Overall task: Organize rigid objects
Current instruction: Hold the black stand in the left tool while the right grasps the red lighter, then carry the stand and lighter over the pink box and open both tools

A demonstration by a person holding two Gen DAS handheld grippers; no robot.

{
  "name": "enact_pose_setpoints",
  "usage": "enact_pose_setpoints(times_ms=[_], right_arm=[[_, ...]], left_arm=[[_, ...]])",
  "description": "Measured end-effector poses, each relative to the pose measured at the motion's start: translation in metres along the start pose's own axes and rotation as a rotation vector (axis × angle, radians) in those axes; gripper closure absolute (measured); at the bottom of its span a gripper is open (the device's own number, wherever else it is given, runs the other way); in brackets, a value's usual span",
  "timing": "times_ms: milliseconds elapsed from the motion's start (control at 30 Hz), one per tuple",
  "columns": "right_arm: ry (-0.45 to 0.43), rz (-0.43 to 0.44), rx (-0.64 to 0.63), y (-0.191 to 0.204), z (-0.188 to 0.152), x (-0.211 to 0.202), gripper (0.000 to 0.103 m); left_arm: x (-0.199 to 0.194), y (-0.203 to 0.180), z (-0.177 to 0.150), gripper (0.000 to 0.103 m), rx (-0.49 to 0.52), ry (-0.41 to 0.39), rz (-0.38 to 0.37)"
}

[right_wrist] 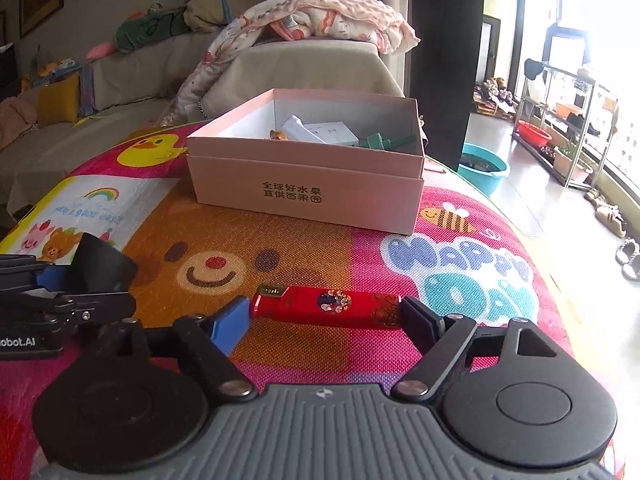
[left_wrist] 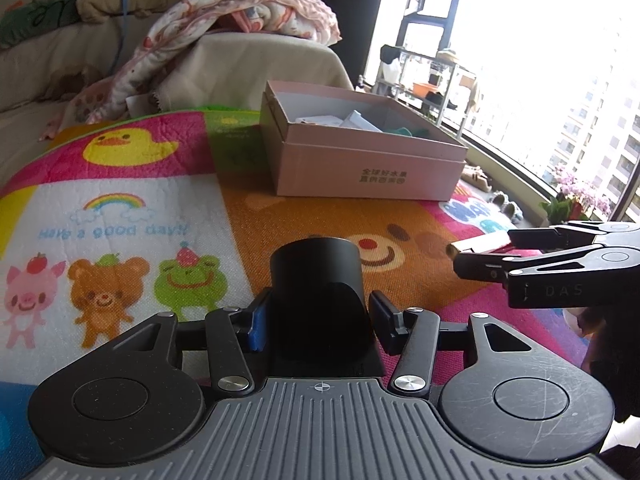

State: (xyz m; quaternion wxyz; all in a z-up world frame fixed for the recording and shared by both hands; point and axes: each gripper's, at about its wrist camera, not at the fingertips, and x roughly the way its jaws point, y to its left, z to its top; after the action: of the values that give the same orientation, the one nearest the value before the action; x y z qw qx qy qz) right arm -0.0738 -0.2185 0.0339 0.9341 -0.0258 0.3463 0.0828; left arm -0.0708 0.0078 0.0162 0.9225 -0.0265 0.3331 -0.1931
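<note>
Your left tongs (left_wrist: 318, 316) are clamped on one black cylinder (left_wrist: 320, 280), held upright just above the cartoon mat (left_wrist: 120, 208). Your right tongs (right_wrist: 326, 320) grip one red lighter (right_wrist: 326, 306) end to end, crosswise, low over the mat. One pink open box (right_wrist: 308, 184) sits on the mat beyond both. Only the right wrist view shows the lighter's red body and the box's contents: white pieces and a green part; the left wrist view shows just the lighter's pale edge (left_wrist: 480, 244) between your right tongs.
</note>
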Motion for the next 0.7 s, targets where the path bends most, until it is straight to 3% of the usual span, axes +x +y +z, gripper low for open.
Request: enact_pose_setpoints(times_ms=[200,333,433,567,700], right_arm=[[-0.022,0.025,-0.061,-0.002,-0.006,-0.031,0.021],[-0.033,0.047,-0.111,-0.001,-0.009,-0.044,0.021],[-0.08,0.055,-0.122,-0.005,0.003,-0.056,0.021],[-0.236,0.055,-0.098,-0.026,0.067,-0.078,0.021],[-0.357,0.017,-0.095,-0.04,0.146,-0.075,0.021]], left_arm=[[-0.018,-0.016,-0.012,0.048,0.091,-0.007,-0.072],[-0.029,-0.019,0.002,0.048,0.094,-0.02,-0.148],[-0.037,-0.019,0.046,0.048,0.119,-0.081,-0.185],[-0.04,-0.016,0.142,0.048,0.13,-0.223,-0.23],[0.016,-0.007,0.22,0.048,0.031,-0.17,-0.242]])
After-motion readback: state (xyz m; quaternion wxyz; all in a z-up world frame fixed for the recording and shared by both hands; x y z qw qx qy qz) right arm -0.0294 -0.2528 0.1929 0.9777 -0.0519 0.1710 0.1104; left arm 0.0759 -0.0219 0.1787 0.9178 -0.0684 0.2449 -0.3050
